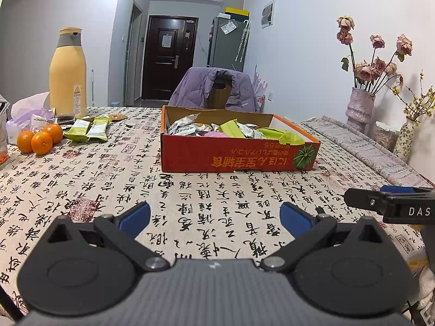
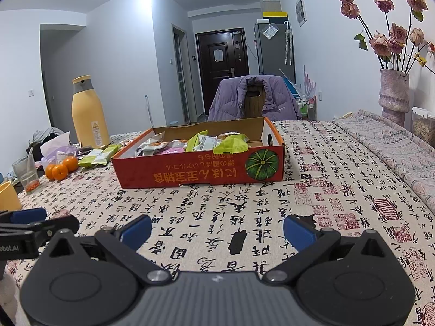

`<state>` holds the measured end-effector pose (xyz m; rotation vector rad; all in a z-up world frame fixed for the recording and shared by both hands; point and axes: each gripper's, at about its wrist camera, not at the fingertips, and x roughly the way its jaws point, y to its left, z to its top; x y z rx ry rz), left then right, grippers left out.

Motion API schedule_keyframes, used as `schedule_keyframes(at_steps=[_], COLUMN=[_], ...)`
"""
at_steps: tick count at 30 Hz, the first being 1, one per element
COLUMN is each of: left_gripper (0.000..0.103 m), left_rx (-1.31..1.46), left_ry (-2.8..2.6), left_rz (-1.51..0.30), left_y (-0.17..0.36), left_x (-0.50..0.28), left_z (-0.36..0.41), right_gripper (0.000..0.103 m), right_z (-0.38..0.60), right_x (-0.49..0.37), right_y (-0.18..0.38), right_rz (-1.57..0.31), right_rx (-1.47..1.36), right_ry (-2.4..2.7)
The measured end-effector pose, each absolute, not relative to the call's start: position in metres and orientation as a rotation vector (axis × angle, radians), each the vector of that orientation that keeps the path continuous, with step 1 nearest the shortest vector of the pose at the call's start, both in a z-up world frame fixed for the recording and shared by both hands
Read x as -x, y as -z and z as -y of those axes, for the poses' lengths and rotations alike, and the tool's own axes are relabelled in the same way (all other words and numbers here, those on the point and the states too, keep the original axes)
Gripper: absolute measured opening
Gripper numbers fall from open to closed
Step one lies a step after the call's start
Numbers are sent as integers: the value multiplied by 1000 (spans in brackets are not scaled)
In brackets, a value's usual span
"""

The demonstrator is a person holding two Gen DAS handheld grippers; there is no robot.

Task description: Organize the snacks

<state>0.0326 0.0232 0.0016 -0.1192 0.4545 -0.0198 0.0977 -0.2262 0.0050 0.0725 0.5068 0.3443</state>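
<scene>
A red cardboard box with a pumpkin picture stands on the table ahead, filled with several wrapped snacks. Two light green snack packets lie loose on the table to the left of the box. My left gripper is open and empty, low over the tablecloth, short of the box. My right gripper is open and empty, also short of the box; it shows at the right edge of the left wrist view.
A yellow bottle, three oranges, tissue and wrappers crowd the far left. A plastic cup and a yellow cup stand at the left edge. Flower vases and a folded cloth line the right.
</scene>
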Motion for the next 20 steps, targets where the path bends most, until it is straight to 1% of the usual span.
schedule_keyframes(at_steps=[20], left_gripper=[103], left_rx=[128], left_ry=[29], left_rz=[-444], left_y=[-2], left_x=[-31], left_z=[-24], right_gripper=[103], right_z=[229], right_x=[-96], right_y=[-3], right_rz=[-511], right_rx=[-69], right_ry=[-345])
